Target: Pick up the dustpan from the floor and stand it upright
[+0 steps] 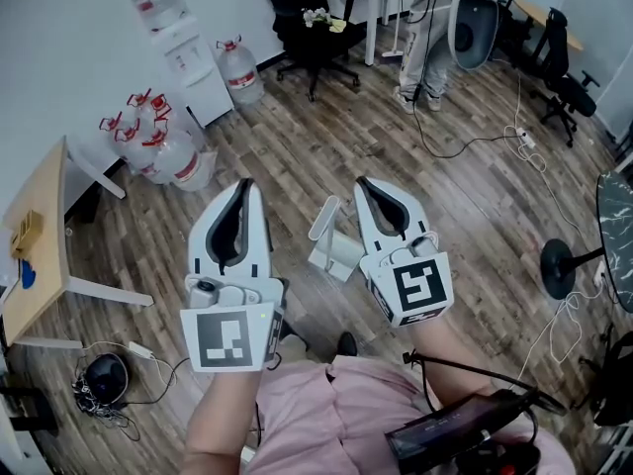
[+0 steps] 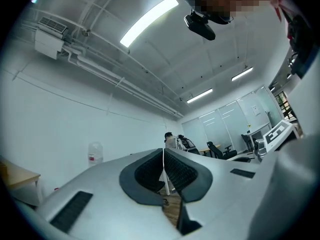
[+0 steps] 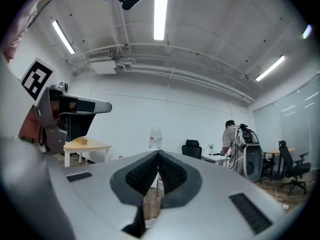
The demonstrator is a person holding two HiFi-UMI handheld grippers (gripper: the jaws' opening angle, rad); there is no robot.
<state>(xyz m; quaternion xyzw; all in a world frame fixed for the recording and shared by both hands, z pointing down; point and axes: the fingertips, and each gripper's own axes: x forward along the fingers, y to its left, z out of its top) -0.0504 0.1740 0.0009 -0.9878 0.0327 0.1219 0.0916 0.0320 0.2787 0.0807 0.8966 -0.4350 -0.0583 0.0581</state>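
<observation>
The white dustpan (image 1: 334, 251) rests on the wood floor, its long handle (image 1: 324, 216) pointing up and away from me. It shows only in the head view, in the gap between my two grippers and well below them. My left gripper (image 1: 247, 184) is held up in the air, shut, with nothing in it. My right gripper (image 1: 363, 181) hangs level with it to the right, also shut and empty. In the left gripper view the left gripper (image 2: 163, 151) points across the room. The right gripper (image 3: 158, 154) does the same in its own view.
Several large water bottles (image 1: 163, 144) and a water dispenser (image 1: 190, 59) stand at the back left wall. A wooden table (image 1: 38, 250) is at the left. A black office chair (image 1: 312, 30) and a standing person (image 1: 425, 38) are behind. A cable (image 1: 465, 148) and a fan base (image 1: 559, 267) lie right.
</observation>
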